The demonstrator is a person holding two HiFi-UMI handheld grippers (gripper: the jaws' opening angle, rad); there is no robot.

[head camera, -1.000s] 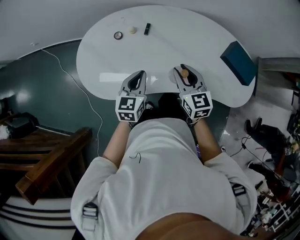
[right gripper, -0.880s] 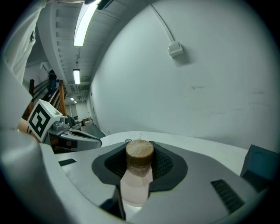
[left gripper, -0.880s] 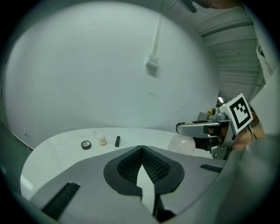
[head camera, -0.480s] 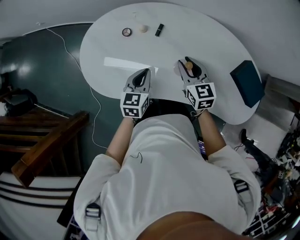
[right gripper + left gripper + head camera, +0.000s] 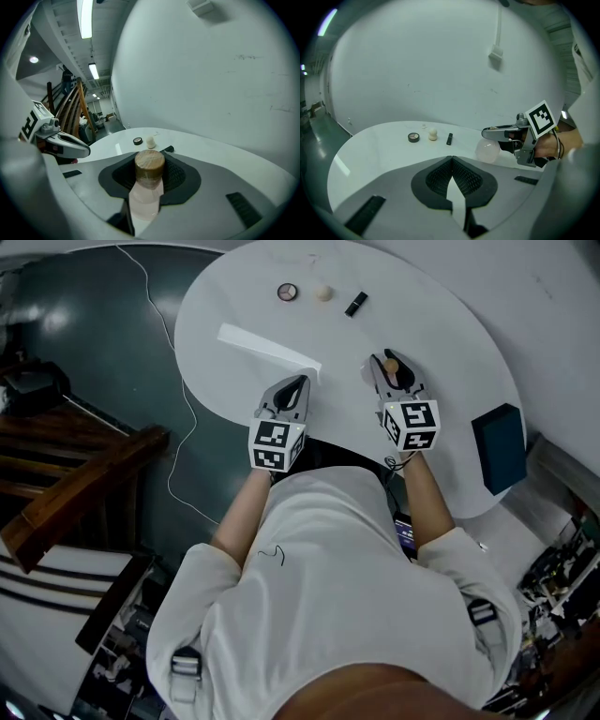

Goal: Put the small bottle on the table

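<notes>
Both jaws of the right gripper (image 5: pixel 149 174) press on a small bottle (image 5: pixel 145 199). To its left, the left gripper (image 5: pixel 452 161) has its jaws together, empty.

You see one small bottle (image 5: pixel 149 169), one round tin (image 5: pixel 287 292), one white knob (image 5: pixel 323 293), one black stick (image 5: pixel 355 304) and one blue box (image 5: pixel 500 446).
</notes>
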